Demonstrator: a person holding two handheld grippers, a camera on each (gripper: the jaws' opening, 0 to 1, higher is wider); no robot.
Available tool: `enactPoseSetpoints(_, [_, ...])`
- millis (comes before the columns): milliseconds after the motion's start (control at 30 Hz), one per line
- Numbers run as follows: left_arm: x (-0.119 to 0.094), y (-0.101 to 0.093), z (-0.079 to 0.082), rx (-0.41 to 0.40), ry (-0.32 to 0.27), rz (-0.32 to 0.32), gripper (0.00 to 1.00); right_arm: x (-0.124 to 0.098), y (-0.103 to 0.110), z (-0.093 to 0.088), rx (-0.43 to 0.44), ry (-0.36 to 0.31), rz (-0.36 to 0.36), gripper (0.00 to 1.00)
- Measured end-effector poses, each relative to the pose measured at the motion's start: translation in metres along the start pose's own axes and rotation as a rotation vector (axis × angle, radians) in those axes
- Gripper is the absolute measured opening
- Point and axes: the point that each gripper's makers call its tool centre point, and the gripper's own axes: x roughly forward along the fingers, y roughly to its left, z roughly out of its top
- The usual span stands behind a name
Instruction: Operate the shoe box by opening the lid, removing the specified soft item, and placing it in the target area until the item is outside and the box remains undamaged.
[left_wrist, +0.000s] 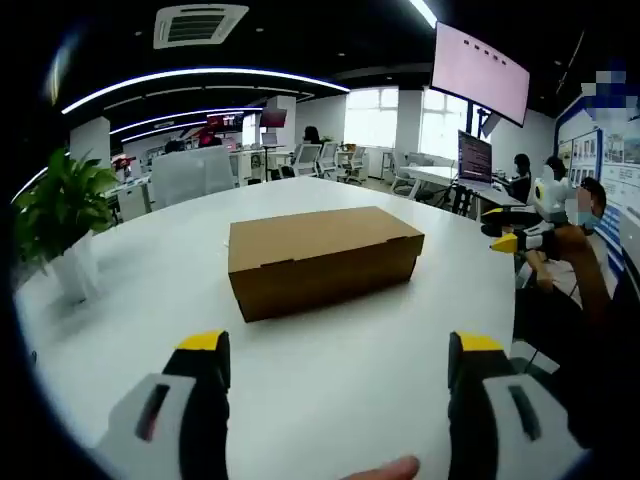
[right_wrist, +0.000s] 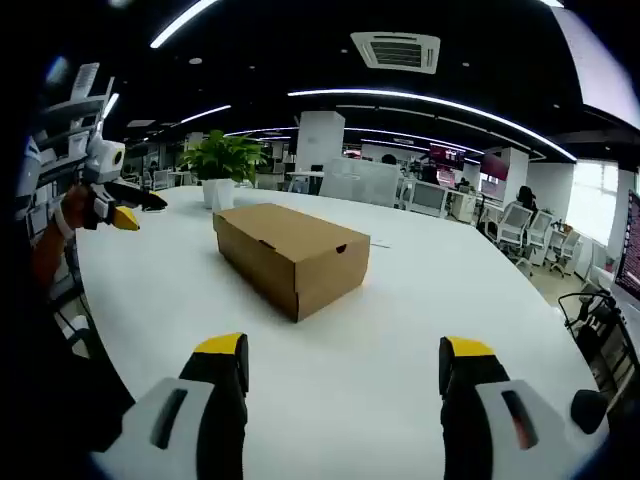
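Note:
A closed brown cardboard shoe box (left_wrist: 322, 258) lies on the white table (left_wrist: 330, 400), lid down. In the right gripper view the same shoe box (right_wrist: 290, 255) shows one short end with a small notch. My left gripper (left_wrist: 340, 365) is open, its yellow-tipped jaws wide apart, well short of the box. My right gripper (right_wrist: 342, 372) is also open with nothing between its jaws, a good way from the box. In the left gripper view the right gripper (left_wrist: 525, 238) appears at the far right, held by a hand. The left gripper (right_wrist: 105, 195) appears at the left of the right gripper view.
A potted green plant (left_wrist: 62, 215) in a white pot stands at the table's left edge, seen behind the box as the plant (right_wrist: 222, 165) in the right gripper view. Office desks, monitors and chairs (left_wrist: 470, 165) lie beyond the table. A person (left_wrist: 580, 270) stands at right.

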Motion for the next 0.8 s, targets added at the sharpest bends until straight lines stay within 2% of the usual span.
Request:
enactPoseSetpoints(100, [0.003,-0.002,0.002,0.112,-0.011,-0.011,0.71,0.001,0.000,0.000,0.001,0.002,0.002,0.80])
enactPoseSetpoints(133, [0.004,-0.003,0.000,0.123,0.004,-0.014,0.64,0.001,0.000,0.001,0.002,0.000,0.002,0.80])
enactPoseSetpoints(167, [0.005,-0.003,-0.002,0.108,0.014,-0.012,0.64,0.002,0.000,0.002,0.002,-0.002,0.002,0.80])
enactPoseSetpoints(300, [0.009,-0.006,-0.009,0.099,0.032,-0.028,0.69,0.003,-0.001,0.004,-0.008,-0.001,0.002,0.80])
enactPoseSetpoints(433, [0.014,0.002,-0.018,0.080,0.073,0.004,0.78,0.003,0.000,0.006,-0.023,0.011,-0.002,0.80])
enactPoseSetpoints(467, [0.017,0.006,-0.020,0.105,0.080,0.027,0.78,0.001,0.001,-0.002,-0.033,0.069,-0.009,0.82])
enactPoseSetpoints(500, [0.017,0.009,-0.019,0.113,0.080,0.040,0.78,0.001,0.001,-0.004,-0.033,0.088,-0.016,0.82])
enactPoseSetpoints(567, [0.019,0.011,-0.018,0.100,0.085,0.045,0.78,0.002,0.006,-0.005,-0.060,0.085,0.006,0.82])
enactPoseSetpoints(700, [0.018,0.010,-0.013,0.079,0.070,0.040,0.78,-0.001,0.005,-0.005,-0.052,0.083,-0.001,0.87])
enactPoseSetpoints(800, [0.020,0.011,-0.011,0.046,0.060,0.051,0.83,-0.005,0.008,0.002,-0.042,0.051,0.017,0.88])
